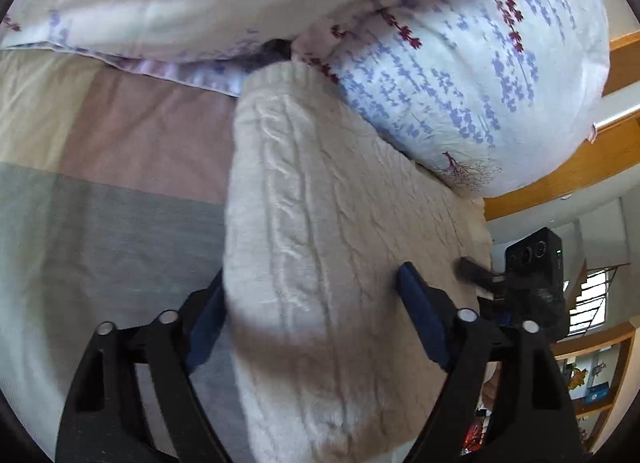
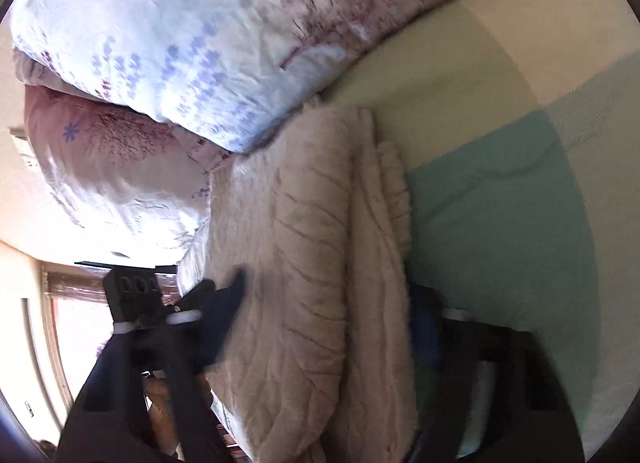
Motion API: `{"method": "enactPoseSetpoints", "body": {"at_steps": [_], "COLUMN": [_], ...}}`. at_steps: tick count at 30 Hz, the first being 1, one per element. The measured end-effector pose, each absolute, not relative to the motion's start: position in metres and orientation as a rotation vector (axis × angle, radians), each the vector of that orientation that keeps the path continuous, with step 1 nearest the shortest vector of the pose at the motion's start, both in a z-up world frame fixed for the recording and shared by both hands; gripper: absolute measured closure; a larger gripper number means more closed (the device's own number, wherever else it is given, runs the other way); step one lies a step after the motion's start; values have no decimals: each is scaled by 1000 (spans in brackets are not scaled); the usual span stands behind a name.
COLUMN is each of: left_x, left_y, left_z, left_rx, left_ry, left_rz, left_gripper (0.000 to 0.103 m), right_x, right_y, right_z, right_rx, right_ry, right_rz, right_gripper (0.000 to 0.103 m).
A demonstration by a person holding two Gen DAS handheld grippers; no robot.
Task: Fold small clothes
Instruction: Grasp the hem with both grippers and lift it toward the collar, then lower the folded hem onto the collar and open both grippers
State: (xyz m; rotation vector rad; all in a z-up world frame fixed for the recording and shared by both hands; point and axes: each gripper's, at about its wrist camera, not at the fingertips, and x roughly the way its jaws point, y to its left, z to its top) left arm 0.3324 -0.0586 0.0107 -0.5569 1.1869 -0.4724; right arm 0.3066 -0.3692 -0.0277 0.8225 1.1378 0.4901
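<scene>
A cream cable-knit sweater [image 1: 312, 231] lies folded in thick layers on the bed, its far end against the pillows. My left gripper [image 1: 310, 299] stands wide open around the folded bundle, one blue-padded finger on each side. In the right wrist view the same sweater [image 2: 320, 263] shows as stacked folds. My right gripper [image 2: 324, 303] is also wide open astride it, with the left finger [image 2: 228, 303] on top of the knit and the right finger partly hidden behind the fold. The other gripper's camera body [image 1: 536, 275] shows beyond the sweater.
Floral pillows [image 1: 460, 75] and a duvet [image 2: 160, 43] press against the sweater's far end. The bed sheet [image 1: 100, 223] has green, pink and cream blocks. A wooden bed frame [image 1: 580, 167] and shelves stand at the right; a window [image 2: 68, 323] is at the left.
</scene>
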Motion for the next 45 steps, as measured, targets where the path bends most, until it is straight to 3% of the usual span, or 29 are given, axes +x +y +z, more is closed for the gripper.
{"method": "enactPoseSetpoints", "body": {"at_steps": [1,2,4,7,9,11,13,15,17,22,26,29,32,37,39,40,45], "left_x": [331,331,330,306,291,287,283,267,239,193,170,156,148,136,130,128,119], "left_y": [-58,-54,-39,-14,10,25,35,46,64,73,65,64,57,49,48,48,48], "left_z": [10,9,13,53,68,66,58,66,79,89,79,80,74,61,57,54,41], "left_rx": [-572,-612,-688,-584,-531,-446,-331,-319,-320,-236,-218,-208,-205,-116,-87,-80,-125], "left_ry": [1177,1180,1170,1075,1039,1052,1084,1054,968,901,914,898,905,939,947,957,1000], "left_rz": [-480,-496,-559,-614,-581,-472,-285,-223,-198,-142,-115,-85,-90,-102,-99,-104,-116], "left_gripper": [48,61,67,67,65,50,49,46,23,14,2,2,2,2,2,2,2], "right_x": [303,296,291,276,270,275,282,276,261,271,284,289,301,298,269,253,209], "right_y": [-368,-368,-367,-340,-313,-281,-262,-267,-282,-266,-251,-261,-274,-258,-261,-261,-226], "right_z": [-30,-30,-21,-2,2,-6,-15,-5,16,17,-1,3,-3,22,45,51,31], "right_rx": [856,917,963,955,932,846,691,715,778,715,674,681,716,544,570,585,555], "right_ry": [1129,1102,1058,1026,1034,1101,1195,1127,975,1043,1088,1020,1025,1008,908,876,946], "right_rz": [494,503,539,624,676,642,510,434,420,449,398,325,224,211,268,307,470], "right_gripper": [56,62,64,65,64,56,50,49,49,49,87,96,96,85,50,44,44]}}
